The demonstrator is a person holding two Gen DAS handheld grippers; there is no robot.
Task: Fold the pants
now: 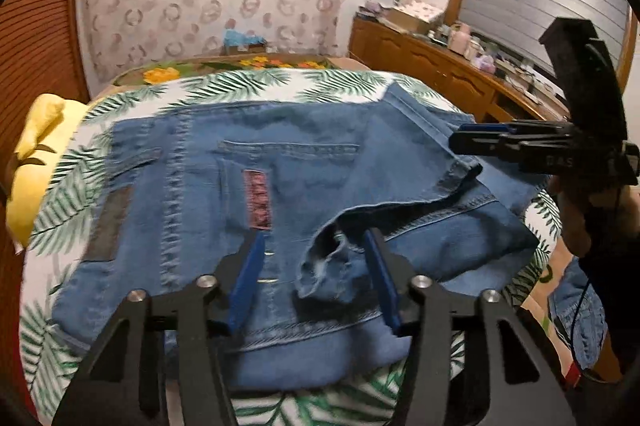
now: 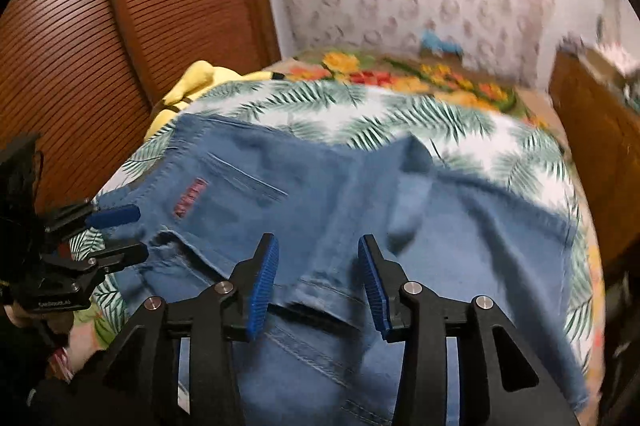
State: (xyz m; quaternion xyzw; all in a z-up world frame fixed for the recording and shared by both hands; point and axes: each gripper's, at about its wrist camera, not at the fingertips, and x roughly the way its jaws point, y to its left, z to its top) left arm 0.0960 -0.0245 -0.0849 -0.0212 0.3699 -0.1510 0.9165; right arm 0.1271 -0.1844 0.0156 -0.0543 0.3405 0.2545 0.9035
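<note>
Now the pants (image 1: 280, 186) lie spread over the bed (image 1: 240, 86), a leg cuff doubled back near its front edge. My left tool (image 1: 316, 266) straddles that bunched cuff, jaws parted, not yet pinching. My right tool (image 2: 316, 282) hovers open above the denim, empty, ready for a hold.

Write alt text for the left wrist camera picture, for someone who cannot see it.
Blue jeans lie partly folded on a palm-leaf bedspread, with the left gripper open over a bunched hem. The right gripper, held by a hand, reaches in from the right edge; a wooden dresser stands behind.
</note>
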